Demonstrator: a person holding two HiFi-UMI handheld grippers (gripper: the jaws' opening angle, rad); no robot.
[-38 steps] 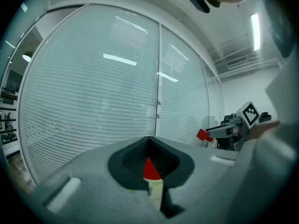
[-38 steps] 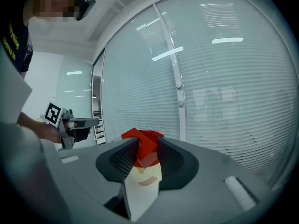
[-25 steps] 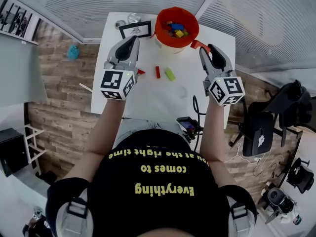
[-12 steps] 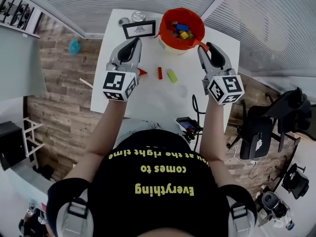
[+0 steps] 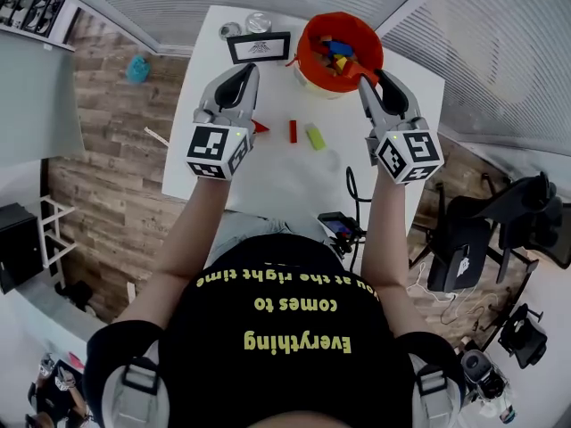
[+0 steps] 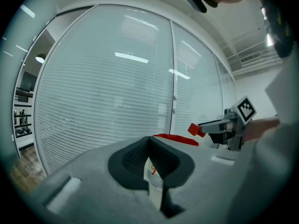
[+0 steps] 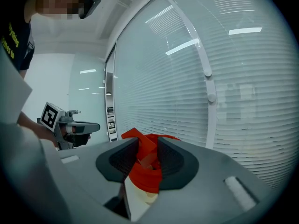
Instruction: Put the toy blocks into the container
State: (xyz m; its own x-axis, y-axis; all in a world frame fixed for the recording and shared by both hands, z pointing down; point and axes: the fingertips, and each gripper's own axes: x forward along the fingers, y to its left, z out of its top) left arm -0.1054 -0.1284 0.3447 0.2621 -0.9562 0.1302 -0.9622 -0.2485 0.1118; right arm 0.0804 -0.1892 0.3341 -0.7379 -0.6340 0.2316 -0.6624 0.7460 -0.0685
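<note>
An orange container (image 5: 314,62) with several coloured blocks inside stands at the far side of the white table (image 5: 268,176). My right gripper (image 5: 371,82) is shut on a red block (image 5: 363,71) at the container's right rim. In the right gripper view the red block (image 7: 144,146) sits between the pads, with the container (image 7: 140,197) just beyond. My left gripper (image 5: 241,77) hovers left of the container, shut and empty. On the table lie a red wedge (image 5: 260,127), a red bar (image 5: 293,131) and a green block (image 5: 315,137). The left gripper view shows the right gripper's red block (image 6: 196,129).
A black picture frame (image 5: 259,47) and two small metal cups (image 5: 258,22) stand at the table's far left. A black device with a cable (image 5: 337,226) sits at the near edge. Office chairs (image 5: 473,230) stand to the right.
My right gripper has carried the red block left, from beside the container to its right rim. The left gripper has stayed about where it was.
</note>
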